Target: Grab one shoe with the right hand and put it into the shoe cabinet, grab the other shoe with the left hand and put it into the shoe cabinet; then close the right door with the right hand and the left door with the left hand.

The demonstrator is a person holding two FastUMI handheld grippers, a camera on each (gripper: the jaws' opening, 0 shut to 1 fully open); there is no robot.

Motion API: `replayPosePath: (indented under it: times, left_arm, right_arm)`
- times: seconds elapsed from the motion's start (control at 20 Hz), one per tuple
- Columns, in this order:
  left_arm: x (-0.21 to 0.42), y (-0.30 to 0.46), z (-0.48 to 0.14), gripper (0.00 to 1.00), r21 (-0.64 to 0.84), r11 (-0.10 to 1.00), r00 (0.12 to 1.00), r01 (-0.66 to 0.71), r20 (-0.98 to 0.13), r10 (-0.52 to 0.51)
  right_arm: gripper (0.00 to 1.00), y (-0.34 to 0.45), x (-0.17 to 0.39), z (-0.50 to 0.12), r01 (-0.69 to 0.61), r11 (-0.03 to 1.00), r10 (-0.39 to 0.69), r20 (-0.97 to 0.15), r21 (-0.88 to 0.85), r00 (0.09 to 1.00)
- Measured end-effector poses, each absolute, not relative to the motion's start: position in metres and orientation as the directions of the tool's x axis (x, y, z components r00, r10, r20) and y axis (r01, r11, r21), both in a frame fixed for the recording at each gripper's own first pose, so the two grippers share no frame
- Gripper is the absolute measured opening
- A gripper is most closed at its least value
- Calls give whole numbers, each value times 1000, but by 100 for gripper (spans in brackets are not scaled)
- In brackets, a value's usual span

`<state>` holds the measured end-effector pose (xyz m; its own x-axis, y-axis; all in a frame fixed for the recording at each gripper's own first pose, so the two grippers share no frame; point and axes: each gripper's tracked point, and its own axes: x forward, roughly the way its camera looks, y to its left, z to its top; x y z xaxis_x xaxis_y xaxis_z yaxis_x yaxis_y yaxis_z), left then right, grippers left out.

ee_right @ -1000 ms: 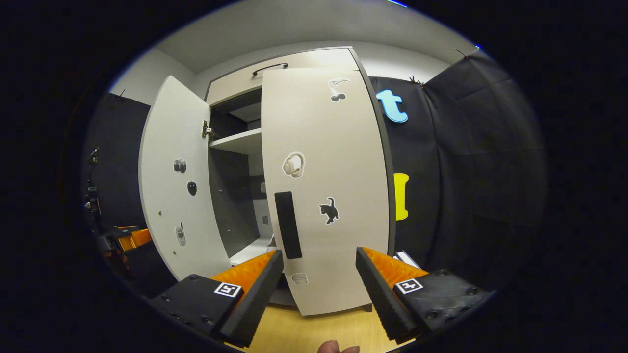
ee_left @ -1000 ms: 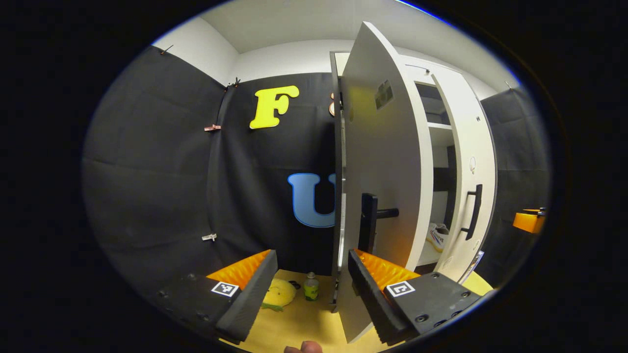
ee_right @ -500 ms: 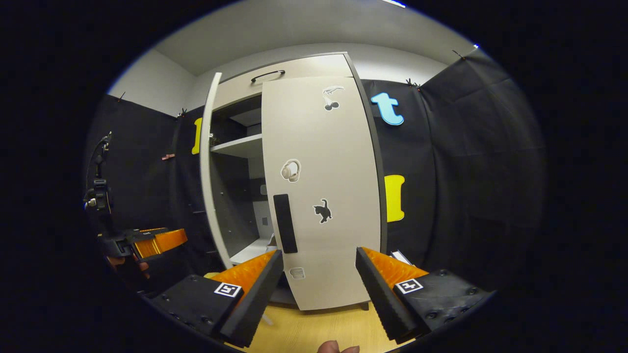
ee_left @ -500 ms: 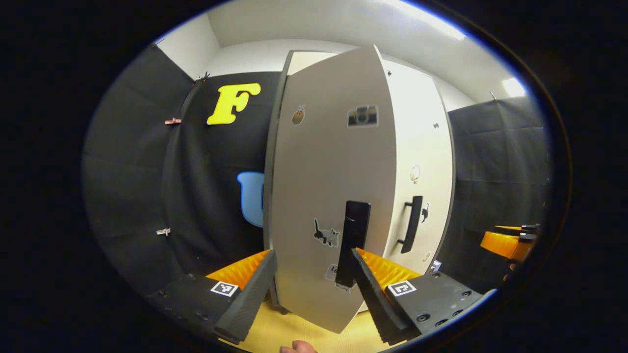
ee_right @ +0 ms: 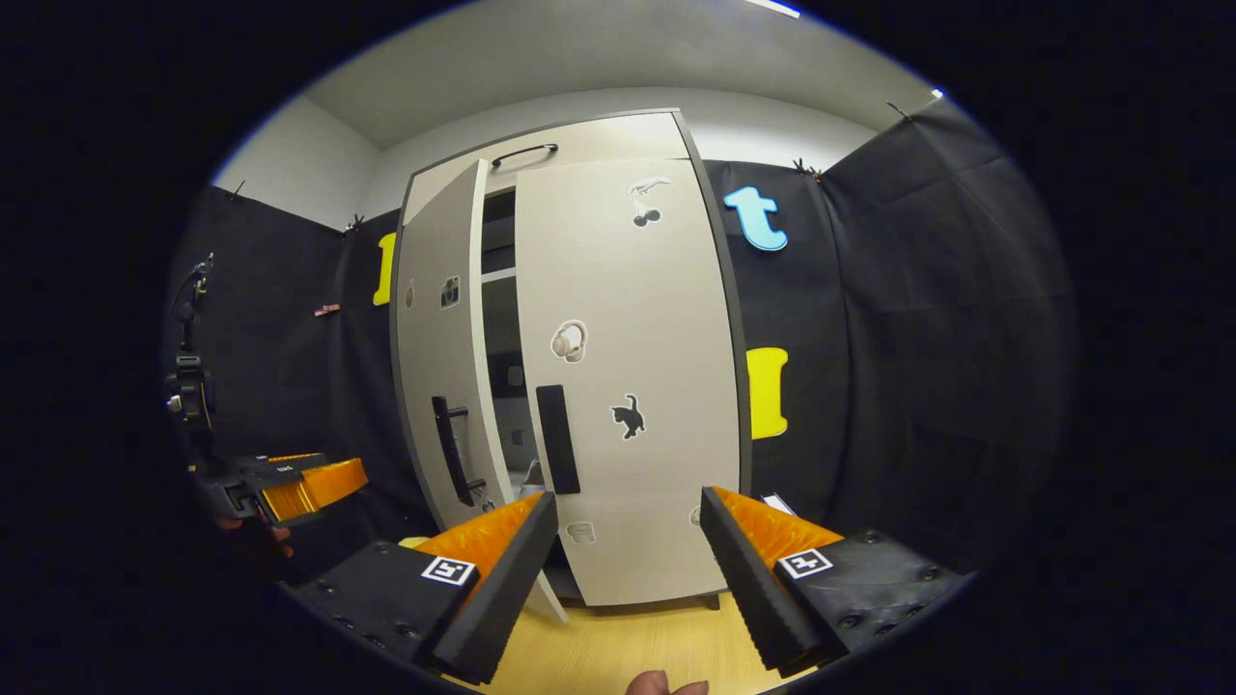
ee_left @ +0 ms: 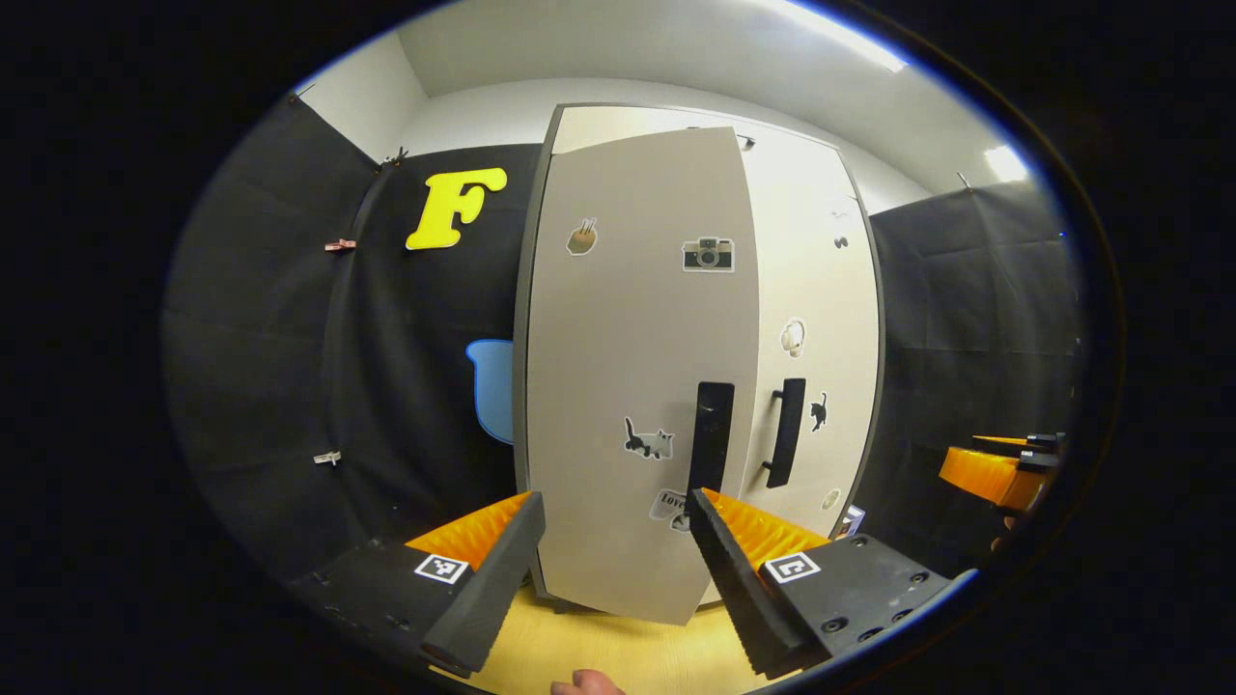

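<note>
Closing stage: right door (ee_right: 628, 386) sits shut ahead of your open, empty right tongs (ee_right: 628, 569); left door (ee_left: 637, 386) ahead of your open left tongs (ee_left: 613, 569) remains slightly ajar. Shoes hidden, presumably stowed.

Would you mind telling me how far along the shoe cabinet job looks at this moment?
Nearly finished. The right door sits flush with the shoe cabinet. The left door is nearly shut, with a dark gap beside it. Left: pushing it flush. Both the left gripper and right gripper are open and hold nothing. I can't make out shoes inside.
</note>
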<state>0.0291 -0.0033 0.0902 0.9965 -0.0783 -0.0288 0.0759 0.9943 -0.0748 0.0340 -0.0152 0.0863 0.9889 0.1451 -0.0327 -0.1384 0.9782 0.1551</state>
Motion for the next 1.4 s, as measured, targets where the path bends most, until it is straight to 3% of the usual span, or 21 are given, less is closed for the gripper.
replayPosePath:
  times: [1.4]
  left_arm:
    - [3, 5, 96, 95, -58, 995, 997, 79, -20, -81]
  right_arm:
    - [98, -8, 13, 95, -117, 989, 119, -19, 96, 993]
